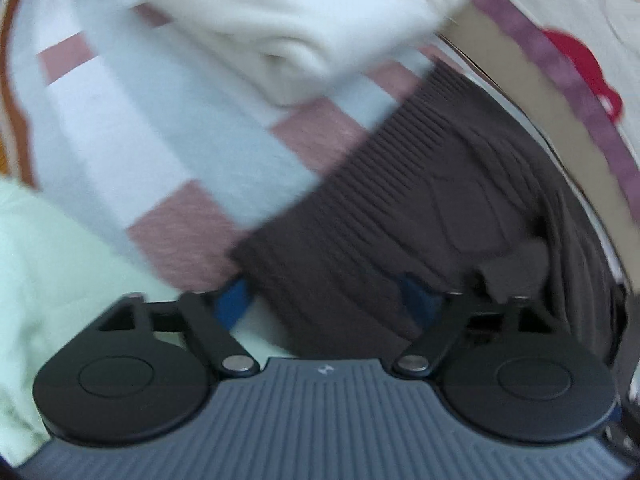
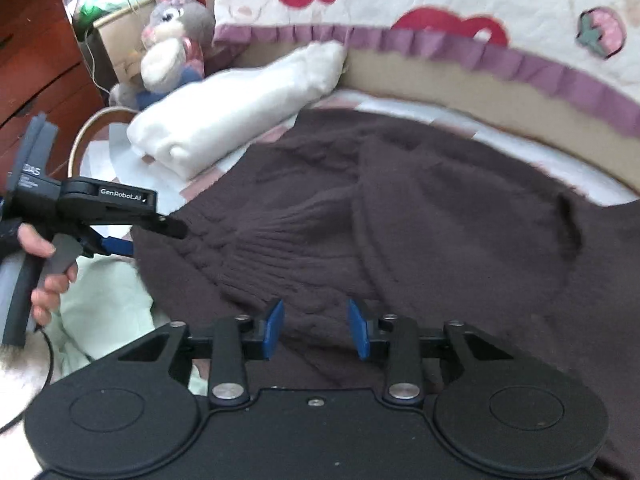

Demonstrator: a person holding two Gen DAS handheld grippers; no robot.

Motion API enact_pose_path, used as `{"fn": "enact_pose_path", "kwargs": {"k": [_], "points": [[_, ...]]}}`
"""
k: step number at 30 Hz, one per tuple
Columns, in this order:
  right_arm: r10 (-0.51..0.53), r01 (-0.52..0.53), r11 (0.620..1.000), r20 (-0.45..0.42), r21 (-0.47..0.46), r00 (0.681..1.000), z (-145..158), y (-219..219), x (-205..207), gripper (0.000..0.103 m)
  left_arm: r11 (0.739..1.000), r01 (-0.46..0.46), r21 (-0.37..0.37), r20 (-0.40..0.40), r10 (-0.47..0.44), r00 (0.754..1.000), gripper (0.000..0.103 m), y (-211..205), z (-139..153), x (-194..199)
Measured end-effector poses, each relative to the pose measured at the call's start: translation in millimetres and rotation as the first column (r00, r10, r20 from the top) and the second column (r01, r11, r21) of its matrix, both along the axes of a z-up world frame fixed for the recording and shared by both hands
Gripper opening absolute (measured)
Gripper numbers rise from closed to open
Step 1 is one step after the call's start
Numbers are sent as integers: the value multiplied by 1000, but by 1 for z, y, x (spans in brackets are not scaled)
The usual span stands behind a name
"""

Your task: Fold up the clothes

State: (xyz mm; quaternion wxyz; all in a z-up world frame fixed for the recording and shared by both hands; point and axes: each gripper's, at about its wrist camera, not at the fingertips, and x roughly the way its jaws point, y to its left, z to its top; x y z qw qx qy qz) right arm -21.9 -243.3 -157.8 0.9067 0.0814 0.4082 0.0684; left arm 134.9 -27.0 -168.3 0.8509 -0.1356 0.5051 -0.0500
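Two grippers over a brown sweater spread on the bed. Left gripper: jaws wide, sweater hem between the blue pads, no clear pinch, released. Right gripper: jaws partly apart above the knit, gripping nothing. Around: folded white garment beside the sweater, pale green cloth, plush toy, quilt behind. Left gripper reads "GenRobot.AI". Left view blurred; its pads mostly hidden by knit.
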Motion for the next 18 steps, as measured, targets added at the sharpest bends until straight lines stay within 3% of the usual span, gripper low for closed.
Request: {"fn": "enact_pose_path", "kwargs": {"k": [1, 2, 4, 6, 8, 10, 11, 15, 18], "points": [[2, -2, 1000, -23, -6, 1000, -7, 3, 6, 26, 999, 26, 25, 12, -26, 1000, 76, -7, 0, -1], [4, -4, 1000, -44, -9, 999, -13, 6, 11, 25, 998, 51, 47, 33, -53, 998, 47, -13, 1, -1], [8, -8, 1000, -47, 5, 999, -21, 7, 14, 24, 990, 86, 109, 102, -97, 990, 9, -22, 9, -3], [5, -3, 997, -24, 73, 1000, -17, -2, 8, 25, 971, 116, 211, 283, -174, 943, 8, -35, 34, -15], [-7, -4, 973, 48, 230, 999, -8, -24, -7, 30, 956, 146, 253, 404, -242, 882, 8, -52, 59, -31], [-87, 29, 904, 118, 427, 989, 1, -66, -35, 58, 943, 188, 276, 494, -306, 813, 8, -74, 83, -48], [-132, 63, 889, 121, 454, 984, 6, -85, -48, 59, 930, 225, 290, 533, -352, 770, 8, -89, 94, -58], [-288, 235, 895, 89, 378, 954, 30, -151, -101, 59, 844, 399, 360, 603, -536, 591, 8, -168, 120, -96], [-288, 252, 942, 144, 222, 947, 41, -172, -147, 59, 760, 461, 457, 590, -647, 483, 8, -232, 133, -122]]}}
